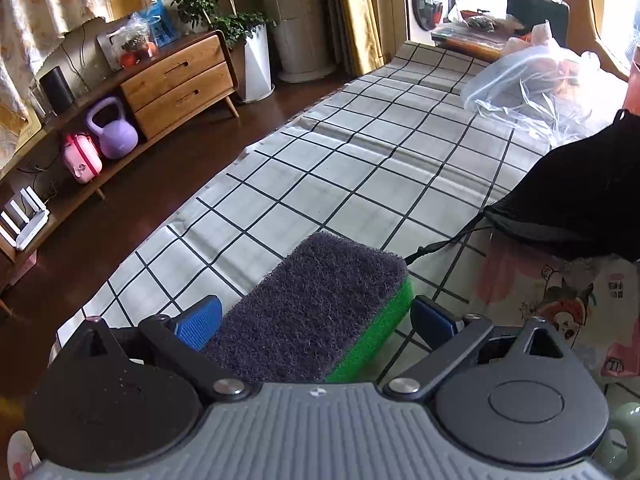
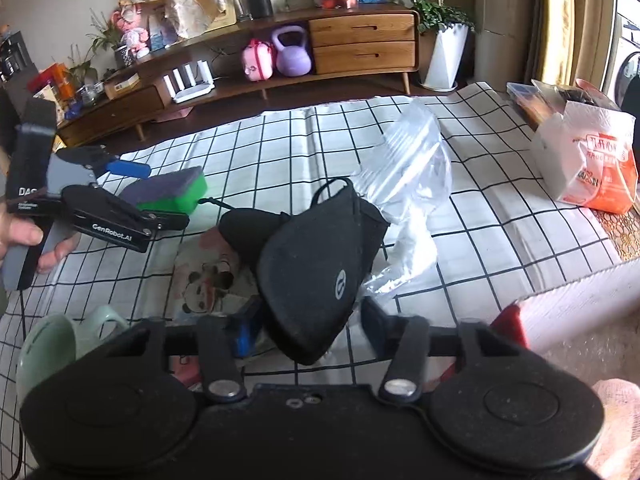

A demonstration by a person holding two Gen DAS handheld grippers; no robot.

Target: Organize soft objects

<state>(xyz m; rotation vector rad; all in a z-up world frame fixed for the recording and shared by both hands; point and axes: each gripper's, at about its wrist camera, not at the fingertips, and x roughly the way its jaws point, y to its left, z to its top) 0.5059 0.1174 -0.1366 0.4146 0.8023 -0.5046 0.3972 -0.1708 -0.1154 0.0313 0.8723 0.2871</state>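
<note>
- checked black-and-white tablecloth (image 1: 360,148) covers the work surface, with a wooden sideboard (image 2: 360,44) along the wall behind and a purple kettlebell (image 2: 294,54) on its low shelf.
- left gripper (image 1: 316,320) has its blue pads on either side of a sponge (image 1: 316,300), dark scouring side up and green foam below; the left pad touches the sponge's side, the right one sits just beside the green edge, so whether it is truly clamped i cannot tell from this view.
- in the right wrist view the same sponge (image 2: 172,194) sits between that gripper's fingers just above the cloth, and a hand (image 2: 24,240) grips the handle.
- right gripper (image 2: 308,328) has its jaws part-way closed around the lower tip of a black face mask (image 2: 316,264); the left pad meets the mask's edge, while the right pad stands a little apart from it, not pressing.
- mask lies near the middle of the cloth, partly over a clear plastic bag (image 2: 412,168) and beside a printed paper with a panda cartoon (image 2: 200,284).
- pale green mug (image 2: 52,344) stands at the near left edge.
- white and orange printed bag (image 2: 592,164) rests at the far right of the table.
</note>
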